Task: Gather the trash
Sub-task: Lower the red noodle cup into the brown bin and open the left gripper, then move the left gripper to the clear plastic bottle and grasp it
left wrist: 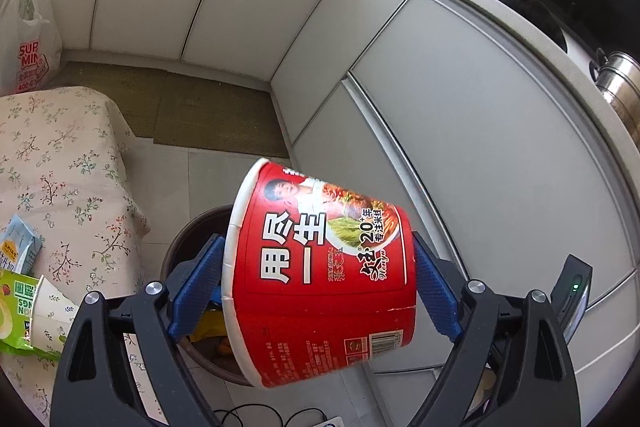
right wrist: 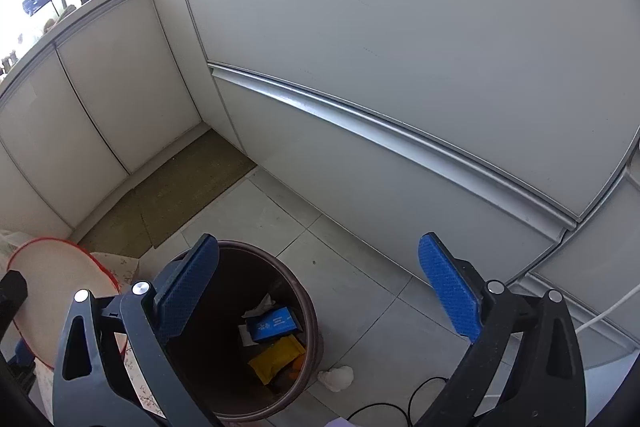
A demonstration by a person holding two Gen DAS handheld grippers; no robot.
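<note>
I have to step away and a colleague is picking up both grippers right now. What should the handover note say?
Left gripper: shut on the red noodle cup, held tilted on its side above the brown trash bin.
Right gripper: open, holding nothing, over the bin.
Done: the bin already holds a blue box, a yellow wrapper and paper scraps.
Left: drop the cup in. A white crumpled wad lies on the floor beside the bin. On the floral-cloth table a green packet, a paper cup and a light blue carton probably go too.
</note>
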